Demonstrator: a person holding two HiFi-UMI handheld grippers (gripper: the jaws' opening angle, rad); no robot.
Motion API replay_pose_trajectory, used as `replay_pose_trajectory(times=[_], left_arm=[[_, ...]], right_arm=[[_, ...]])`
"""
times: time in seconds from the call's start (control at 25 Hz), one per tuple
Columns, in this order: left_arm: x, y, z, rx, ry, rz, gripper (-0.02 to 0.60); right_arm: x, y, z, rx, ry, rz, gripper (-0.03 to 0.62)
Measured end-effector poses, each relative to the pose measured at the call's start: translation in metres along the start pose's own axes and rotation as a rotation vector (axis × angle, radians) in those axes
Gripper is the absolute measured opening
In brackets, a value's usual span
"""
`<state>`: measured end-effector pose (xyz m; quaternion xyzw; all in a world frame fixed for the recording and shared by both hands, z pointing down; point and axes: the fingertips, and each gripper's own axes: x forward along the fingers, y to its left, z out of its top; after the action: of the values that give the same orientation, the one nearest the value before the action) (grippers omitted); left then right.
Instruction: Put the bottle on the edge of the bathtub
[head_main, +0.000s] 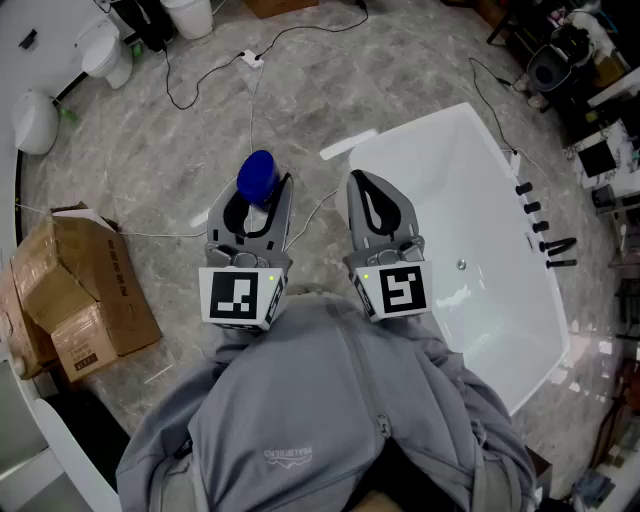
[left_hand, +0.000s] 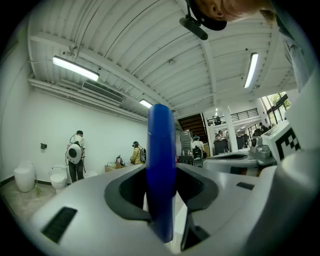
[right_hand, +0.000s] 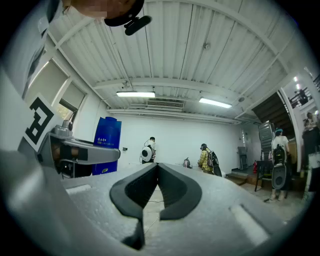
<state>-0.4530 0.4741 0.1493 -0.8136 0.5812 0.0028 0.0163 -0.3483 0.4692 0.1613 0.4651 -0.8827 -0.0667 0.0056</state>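
Grey marbled floor (head_main: 170, 165), white bathtub (head_main: 470, 185), cardboard box (head_main: 85, 290), ribbed white ceiling (right_hand: 200, 55)

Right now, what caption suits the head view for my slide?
The left gripper holds a blue bottle beside the white bathtub; right gripper shut, empty.

The left gripper (head_main: 258, 203) clamps the bottle (head_main: 257, 173). The right gripper (head_main: 359, 180), just beside it, has its jaws together, empty. Both point level.

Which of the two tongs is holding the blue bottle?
The left tongs: the blue bottle sits pinched between them, while the right tongs are closed together with nothing inside.
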Motion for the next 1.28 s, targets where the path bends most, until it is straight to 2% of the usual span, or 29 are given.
replay_pose_trajectory(times=[0.36,0.84,1.28], left_arm=[[0.012,0.015,-0.007,0.0,0.005,-0.034,0.152],[0.02,0.039,-0.02,-0.014,0.035,-0.103,0.152],[0.049,0.061,-0.038,-0.049,0.039,-0.07,0.152]], right_arm=[[0.023,0.007,-0.006,-0.003,0.009,0.005,0.003],[0.051,0.021,-0.011,0.025,-0.007,-0.042,0.003],[0.079,0.002,-0.033,0.054,0.014,-0.042,0.003]])
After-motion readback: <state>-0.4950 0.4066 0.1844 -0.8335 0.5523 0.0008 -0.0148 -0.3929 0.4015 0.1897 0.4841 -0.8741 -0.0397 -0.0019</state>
